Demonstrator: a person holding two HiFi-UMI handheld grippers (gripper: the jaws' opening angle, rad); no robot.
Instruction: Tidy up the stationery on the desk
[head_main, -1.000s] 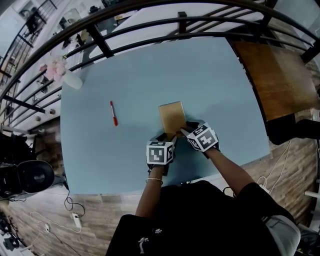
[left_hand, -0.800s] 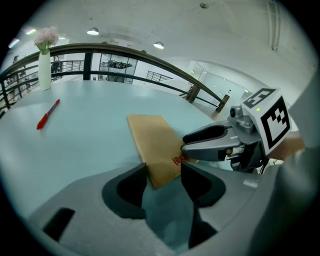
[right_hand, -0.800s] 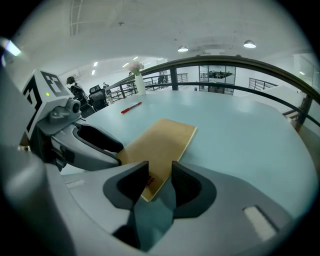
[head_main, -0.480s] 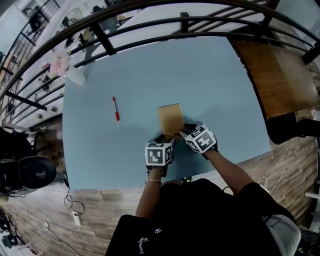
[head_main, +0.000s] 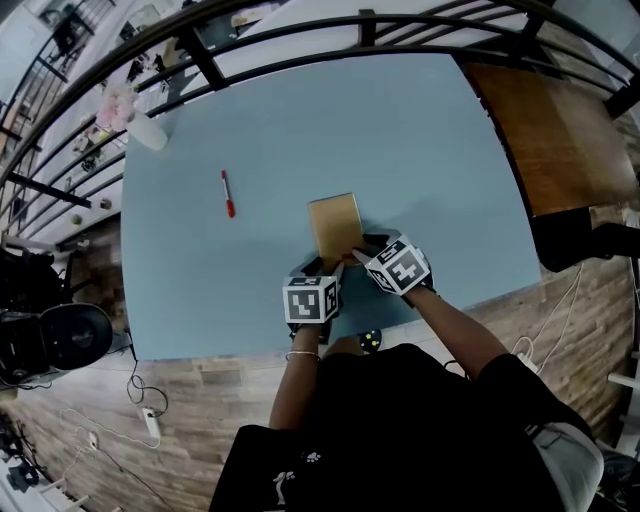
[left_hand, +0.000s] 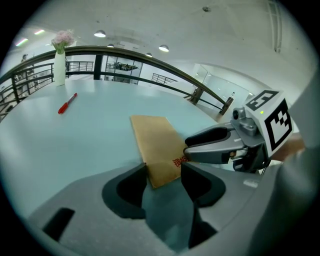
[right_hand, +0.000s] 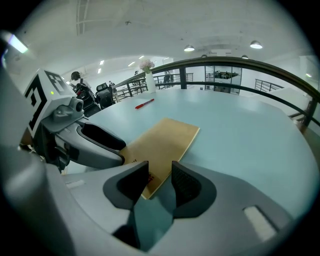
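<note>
Desk (head_main: 420, 150): pale blue top, taking up most of the head view.

Brown booklet (head_main: 334, 222): lying flat near the middle of the desk, toward its six o'clock edge, with red print showing at its near end.

Left gripper (left_hand: 164, 172): sitting at the booklet's six o'clock end. Its jaws are standing apart, and the booklet's near left corner is lying between them, not clamped.

Right gripper (right_hand: 160, 175): sitting at the booklet's five o'clock corner, close beside the left gripper. Its jaws are also standing apart, straddling that corner without clamping it.

Red pen (head_main: 227, 194): lying well apart from the booklet, at its ten o'clock.

White vase (head_main: 148, 133): standing upright at the desk's ten o'clock corner, holding pink flowers.

Dark railing (head_main: 300, 45): curving round the desk's twelve o'clock side.
</note>
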